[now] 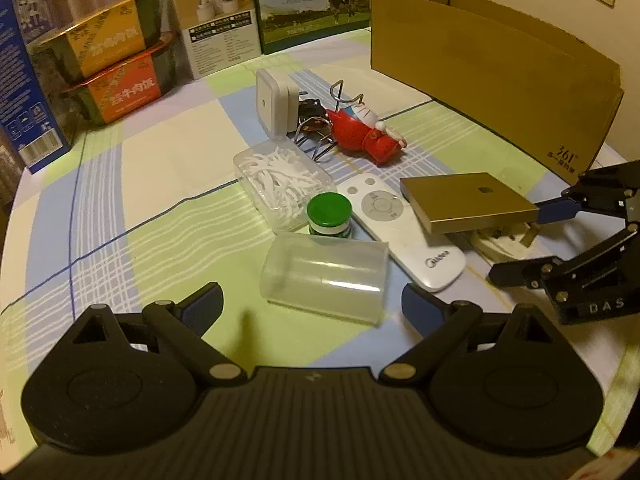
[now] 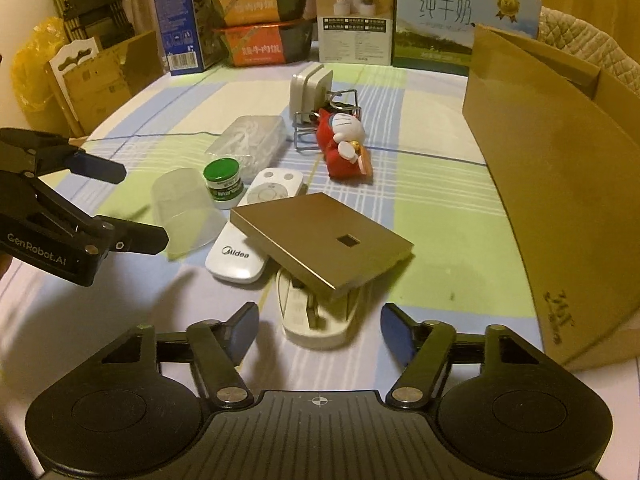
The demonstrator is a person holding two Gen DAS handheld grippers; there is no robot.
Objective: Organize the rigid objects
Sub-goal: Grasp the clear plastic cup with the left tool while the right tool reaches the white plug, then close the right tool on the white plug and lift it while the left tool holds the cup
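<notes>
- Your left tool (image 1: 312, 300) hangs low over the surface (image 1: 168, 168) with its fingers spread wide and nothing between the pads; the clear plastic cup (image 1: 326, 276) lies on its side just beyond the tips.
- Your right tool (image 2: 316, 328) has its fingers apart as well, not pressing on anything. The cream plug block (image 2: 316, 320) lies between the tips, under the near edge of the gold flat box (image 2: 324, 240).
- The gold flat box rests tilted, propped on the plug block, with its left corner over the white remote (image 2: 248, 240). It looks stiff and smooth-faced, so judge it slippery. Take it by two opposite edges, not the faces.
- The cup is probably light and thin-walled; a hard squeeze may flex it or pop it out. Grip across the body near the rim and expect it to roll.
- The green-lidded jar (image 1: 329, 216) stands upright just behind the cup, beside the remote. It is small and rigid; hold it around the lid.
- The clear box of white picks (image 1: 280, 184) sits farther left; its lid state cannot be told.
- The red toy figure (image 1: 368, 132) and wire rack (image 1: 320, 136) lie at the far end, touching.
- The open cardboard box (image 1: 500, 80) stands at the right, the likely destination.
</notes>
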